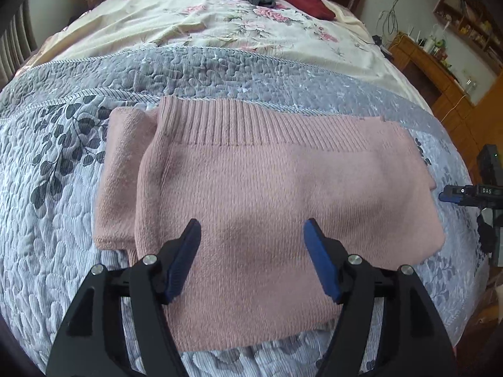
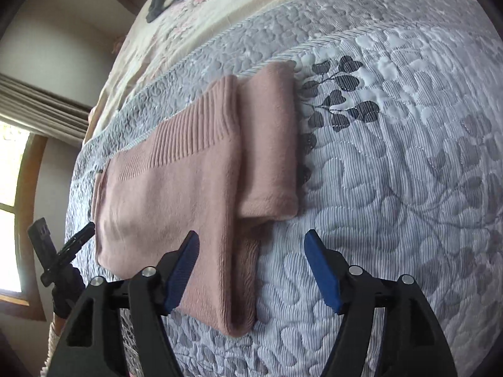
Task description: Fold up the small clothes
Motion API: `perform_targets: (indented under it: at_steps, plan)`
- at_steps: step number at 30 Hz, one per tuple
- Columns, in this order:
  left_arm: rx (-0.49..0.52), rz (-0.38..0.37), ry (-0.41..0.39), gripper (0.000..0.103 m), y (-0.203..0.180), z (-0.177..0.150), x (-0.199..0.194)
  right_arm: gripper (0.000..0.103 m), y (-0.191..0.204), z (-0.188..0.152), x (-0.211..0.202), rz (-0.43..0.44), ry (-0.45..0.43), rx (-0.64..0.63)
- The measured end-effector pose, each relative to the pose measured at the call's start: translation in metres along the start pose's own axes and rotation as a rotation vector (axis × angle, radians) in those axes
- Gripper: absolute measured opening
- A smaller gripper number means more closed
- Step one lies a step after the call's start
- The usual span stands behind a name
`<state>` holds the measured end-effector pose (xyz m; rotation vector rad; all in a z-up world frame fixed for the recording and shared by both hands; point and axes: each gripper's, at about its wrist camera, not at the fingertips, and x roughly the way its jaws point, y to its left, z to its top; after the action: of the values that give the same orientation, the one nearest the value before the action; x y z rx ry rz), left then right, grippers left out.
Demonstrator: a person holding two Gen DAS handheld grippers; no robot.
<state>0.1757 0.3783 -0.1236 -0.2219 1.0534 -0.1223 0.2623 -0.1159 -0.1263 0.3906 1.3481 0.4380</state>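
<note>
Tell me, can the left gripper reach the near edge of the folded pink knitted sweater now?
Probably yes. The left gripper is open above the pink knitted sweater, and nothing lies between them.

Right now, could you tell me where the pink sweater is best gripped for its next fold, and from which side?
Probably the near edge of the pink sweater, where it lies flat and free on the quilt. The open left gripper hovers over that end, so come from the near side, low. The ribbed band lies far, and a folded layer sticks out beside it, so avoid that side.
</note>
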Motion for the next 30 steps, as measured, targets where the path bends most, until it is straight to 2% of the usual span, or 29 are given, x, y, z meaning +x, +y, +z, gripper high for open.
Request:
perform_targets:
  at_steps: [4,9,11,15,17,22,30]
  plan:
    - [-0.021,0.003,0.005,0.068,0.002,0.011,0.015,0.07,-0.015,0.014,0.018,0.106,0.017,0.038]
    - [-0.043,0.018,0.036,0.068,0.014,0.012,0.033,0.071,-0.013,0.025,0.034,0.144,0.001,0.006]
    - [-0.045,0.021,0.041,0.068,0.018,0.011,0.037,0.062,-0.009,0.028,0.038,0.134,-0.012,-0.012]
    - [-0.044,0.021,0.043,0.068,0.021,0.011,0.039,0.05,0.004,0.033,0.047,0.113,-0.008,-0.039]
    - [-0.037,0.026,0.046,0.068,0.021,0.011,0.04,0.038,0.008,0.034,0.052,0.07,-0.005,-0.054]
    - [-0.018,0.032,0.045,0.069,0.019,0.009,0.044,0.028,0.016,0.029,0.057,0.063,-0.015,-0.05]
    - [-0.009,0.042,0.037,0.07,0.018,0.007,0.049,0.021,0.015,0.027,0.052,0.055,-0.034,-0.034]
